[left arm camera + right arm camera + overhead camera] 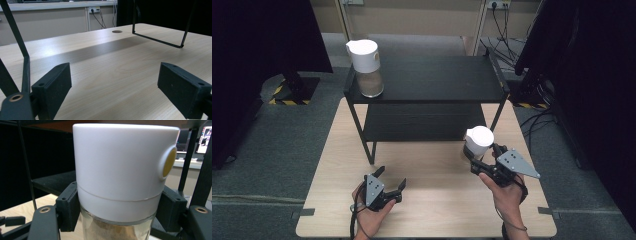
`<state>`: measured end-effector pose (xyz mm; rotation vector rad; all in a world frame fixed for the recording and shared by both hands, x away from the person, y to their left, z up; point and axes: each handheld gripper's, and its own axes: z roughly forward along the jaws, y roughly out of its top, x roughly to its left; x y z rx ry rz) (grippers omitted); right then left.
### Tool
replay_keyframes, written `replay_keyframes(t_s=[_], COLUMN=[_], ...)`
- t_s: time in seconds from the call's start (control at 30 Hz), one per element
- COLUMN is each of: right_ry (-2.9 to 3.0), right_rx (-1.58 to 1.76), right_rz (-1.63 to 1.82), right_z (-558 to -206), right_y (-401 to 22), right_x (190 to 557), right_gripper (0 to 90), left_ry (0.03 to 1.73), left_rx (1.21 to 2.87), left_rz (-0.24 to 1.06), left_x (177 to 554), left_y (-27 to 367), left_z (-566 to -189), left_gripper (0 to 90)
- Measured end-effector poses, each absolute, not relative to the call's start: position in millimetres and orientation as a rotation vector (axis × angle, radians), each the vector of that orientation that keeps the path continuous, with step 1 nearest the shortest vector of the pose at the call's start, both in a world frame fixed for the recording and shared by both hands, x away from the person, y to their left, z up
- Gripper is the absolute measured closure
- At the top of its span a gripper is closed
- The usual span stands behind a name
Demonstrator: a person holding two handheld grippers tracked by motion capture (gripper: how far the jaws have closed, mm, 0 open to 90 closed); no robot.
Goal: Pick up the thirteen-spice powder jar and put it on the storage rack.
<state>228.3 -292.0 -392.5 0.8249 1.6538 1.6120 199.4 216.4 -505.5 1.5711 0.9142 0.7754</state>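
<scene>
The right gripper is clamped on a white-lidded jar, whose base is cut off below its jaws. The left gripper is released, nothing between its jaws, low over the worktop.

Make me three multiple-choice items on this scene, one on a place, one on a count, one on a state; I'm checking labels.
1. Where does the free-standing jar stand?
A. top shelf, left end
B. lower shelf
C. bare tabletop

2. How many white-lidded jars are there?
A. one
B. two
C. three

3. How is the left gripper?
A. shut on a jar
B. open, nothing between the jaws
C. shut on a shelf leg

A: it stands on the black shelf's top board.
B: one there, another jar in the right gripper.
B: only the wooden table lies between its jaws.
</scene>
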Motion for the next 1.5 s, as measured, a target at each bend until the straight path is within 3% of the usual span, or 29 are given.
replay_keyframes(t_s=[1.5], right_ry=[1.535], right_rx=[0.763], right_rz=[1.675], right_z=[-338], right_y=[-286], right_x=[237], right_gripper=[31.0], left_ry=[0.91], left_rx=[1.572], left_rz=[0.779], left_x=[199], left_y=[216], left_z=[-506], left_gripper=[11.3])
